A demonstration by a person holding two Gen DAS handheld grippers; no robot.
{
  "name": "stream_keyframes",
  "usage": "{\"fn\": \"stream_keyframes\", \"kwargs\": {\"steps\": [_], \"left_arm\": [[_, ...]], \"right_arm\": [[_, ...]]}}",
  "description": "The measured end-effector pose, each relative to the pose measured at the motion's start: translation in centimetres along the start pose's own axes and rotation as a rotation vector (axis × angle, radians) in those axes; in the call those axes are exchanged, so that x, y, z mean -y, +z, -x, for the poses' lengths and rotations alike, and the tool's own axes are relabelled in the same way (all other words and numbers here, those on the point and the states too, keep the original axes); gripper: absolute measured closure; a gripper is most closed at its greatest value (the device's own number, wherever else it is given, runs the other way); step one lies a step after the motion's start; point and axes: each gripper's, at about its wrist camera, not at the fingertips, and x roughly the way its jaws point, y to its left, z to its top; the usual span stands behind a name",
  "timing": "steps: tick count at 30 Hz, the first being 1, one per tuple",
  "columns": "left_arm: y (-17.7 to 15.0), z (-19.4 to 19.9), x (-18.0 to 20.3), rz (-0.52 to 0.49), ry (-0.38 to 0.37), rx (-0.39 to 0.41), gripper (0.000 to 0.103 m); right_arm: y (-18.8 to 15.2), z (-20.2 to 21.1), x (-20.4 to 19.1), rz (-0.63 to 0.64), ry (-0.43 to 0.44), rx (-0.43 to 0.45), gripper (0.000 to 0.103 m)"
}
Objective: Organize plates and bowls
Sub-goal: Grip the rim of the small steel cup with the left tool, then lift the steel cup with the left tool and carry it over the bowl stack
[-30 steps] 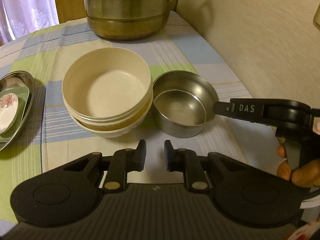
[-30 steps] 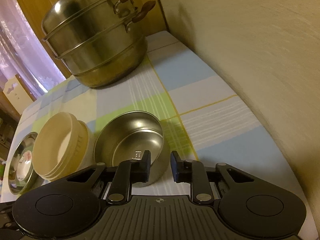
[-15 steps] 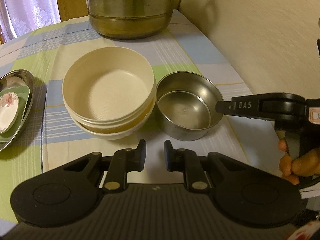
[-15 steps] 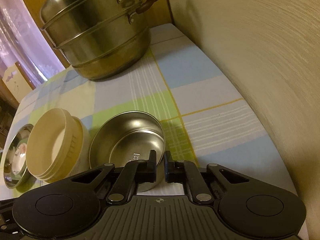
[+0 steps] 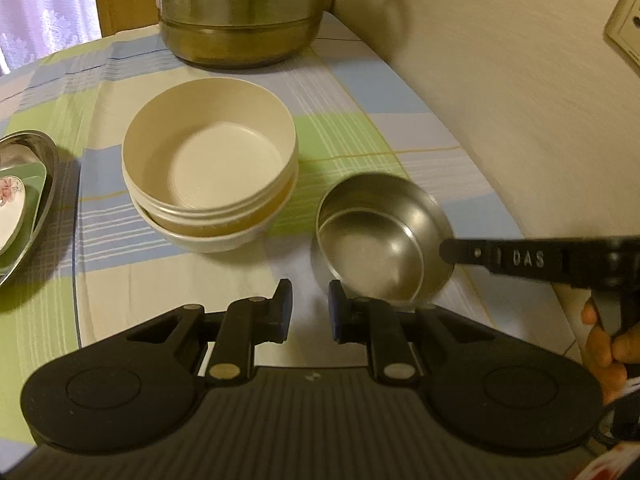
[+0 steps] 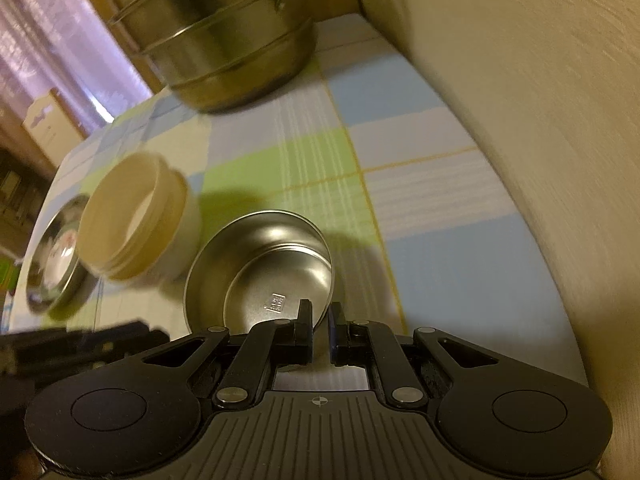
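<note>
The right claw is clenched on the near rim of a round, shiny steel bowl, which hangs tilted and lifted above the checked cloth of the surface. Just to its left sits a stack of matte cream bowls, ribbed inside. The left claw hovers slightly parted, grasping nothing. A tall steel steamer pot stands behind; a steel tray holding a flowered dish lies far left.
</note>
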Motion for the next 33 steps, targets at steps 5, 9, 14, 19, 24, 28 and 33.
{"fn": "stream_keyframes", "kwargs": {"steps": [5,9,14,19,24,28,33], "left_arm": [[-0.3,0.1,-0.1,-0.002,-0.013,-0.009,0.087],[-0.3,0.0,0.0,-0.004,-0.015,-0.015,0.087],[-0.2,-0.6,0.0,-0.019,-0.009,-0.024,0.087],[-0.2,-1.5,-0.4,-0.013,0.000,-0.041,0.087],[-0.2,-2.0,-0.7,-0.008,-0.008,-0.047,0.097],[-0.3,-1.9,-0.7,-0.004,-0.015,-0.049,0.099],[-1.0,-1.3,-0.8,0.021,-0.023,-0.067,0.098]], "right_arm": [[-1.2,0.7,-0.5,0.060,0.022,-0.030,0.096],[-1.9,1.0,-1.2,0.107,0.050,-0.055,0.096],[-2.5,1.2,-1.9,0.148,0.063,-0.061,0.096],[-2.5,1.2,-2.0,0.116,0.033,-0.049,0.095],[-2.6,1.3,-2.0,0.091,0.021,-0.042,0.095],[-2.7,1.0,-1.9,0.059,0.016,-0.041,0.094],[-2.8,0.8,-1.8,0.023,0.016,-0.038,0.094]]}}
